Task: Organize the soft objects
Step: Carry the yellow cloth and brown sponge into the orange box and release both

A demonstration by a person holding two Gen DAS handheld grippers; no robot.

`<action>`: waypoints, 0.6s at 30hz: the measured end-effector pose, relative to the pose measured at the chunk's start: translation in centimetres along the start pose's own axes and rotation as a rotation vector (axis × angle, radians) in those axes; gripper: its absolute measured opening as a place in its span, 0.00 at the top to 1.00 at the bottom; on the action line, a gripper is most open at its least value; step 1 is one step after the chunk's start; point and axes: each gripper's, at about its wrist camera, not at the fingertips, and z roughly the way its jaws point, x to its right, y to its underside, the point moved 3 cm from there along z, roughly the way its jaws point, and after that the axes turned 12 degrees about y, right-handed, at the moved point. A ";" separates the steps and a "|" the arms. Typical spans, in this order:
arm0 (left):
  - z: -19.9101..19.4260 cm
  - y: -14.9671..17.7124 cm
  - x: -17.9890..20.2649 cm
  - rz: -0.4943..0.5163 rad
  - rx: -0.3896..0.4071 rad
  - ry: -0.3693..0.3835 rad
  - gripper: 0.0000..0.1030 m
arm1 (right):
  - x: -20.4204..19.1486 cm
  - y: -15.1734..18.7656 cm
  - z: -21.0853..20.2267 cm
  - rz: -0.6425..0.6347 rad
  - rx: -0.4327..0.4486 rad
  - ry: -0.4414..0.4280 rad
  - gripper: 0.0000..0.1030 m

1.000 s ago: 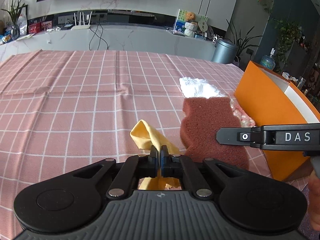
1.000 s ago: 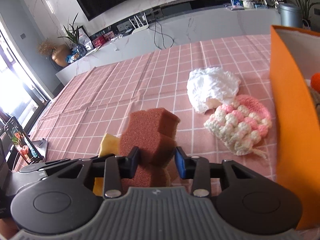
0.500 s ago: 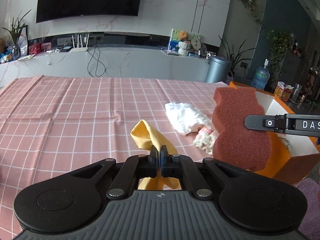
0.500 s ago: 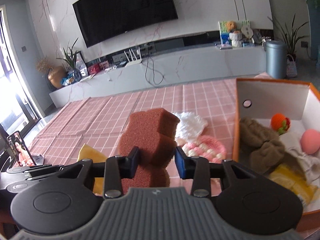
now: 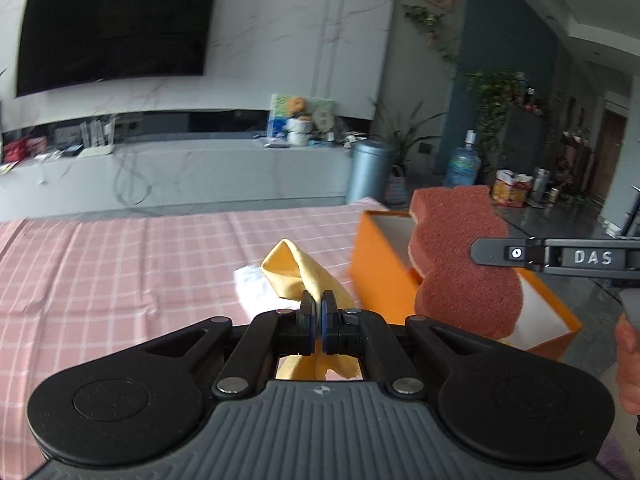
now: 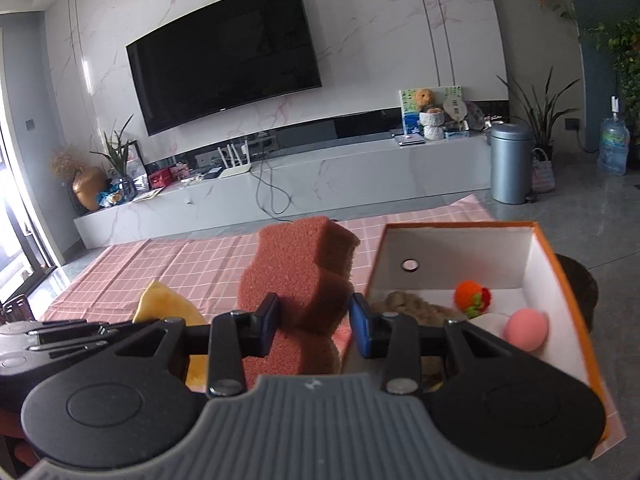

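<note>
right gripper [image 6: 314,322] pinches brown sponge [image 6: 298,280] mid-body at frame centre; light, squashy, springs back. left gripper [image 5: 319,322] clamps limp yellow cloth [image 5: 298,274] near its fold.

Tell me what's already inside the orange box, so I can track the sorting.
In the orange box: an orange knitted ball, pink ball, brown fuzzy item. The right gripper hides its near part.
</note>
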 end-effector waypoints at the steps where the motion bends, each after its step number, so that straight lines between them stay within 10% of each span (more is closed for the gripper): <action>1: 0.4 -0.3 0.5 0.009 0.001 0.013 0.98 | 0.6 -0.2 -0.2 -0.001 0.002 0.011 0.63; 18: 9.3 -3.3 6.7 0.154 -0.066 0.183 0.98 | 9.3 -2.9 0.7 -0.114 0.006 0.211 0.63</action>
